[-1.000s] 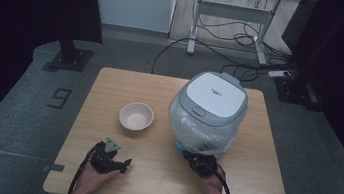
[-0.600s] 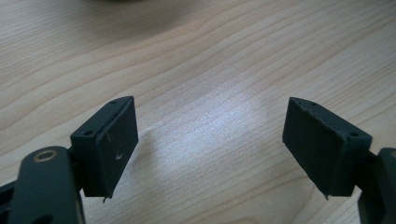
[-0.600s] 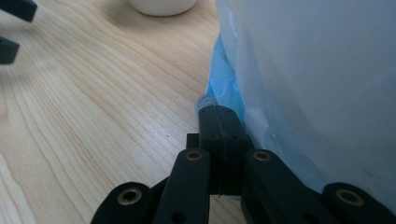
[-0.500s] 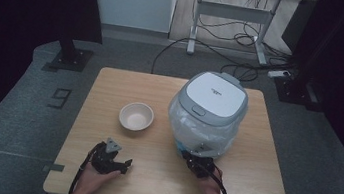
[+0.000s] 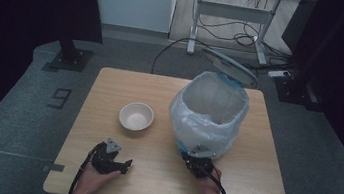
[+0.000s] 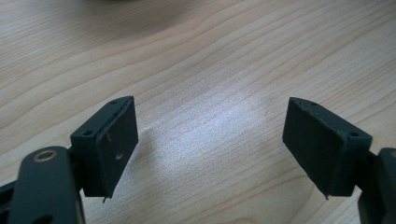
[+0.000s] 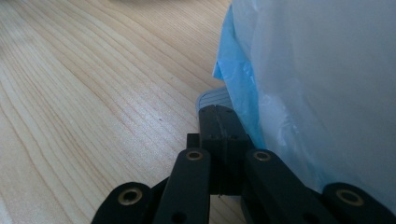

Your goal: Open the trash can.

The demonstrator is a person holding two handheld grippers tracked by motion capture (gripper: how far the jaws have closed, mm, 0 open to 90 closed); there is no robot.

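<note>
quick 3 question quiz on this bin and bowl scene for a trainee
1. True or false: the lid of the bin stands open.
2. What rests on the grey pedal at the bin's foot? A) the closed tips of the right gripper B) the bowl C) the left gripper
3. How do the left gripper's jaws stand, and what is between them?

Key
1. True.
2. A.
3. Wide open, with nothing between them but bare table.

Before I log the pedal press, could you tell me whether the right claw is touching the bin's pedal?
Touching: in the right gripper view, the shut right claw rests on the pedal.
</note>
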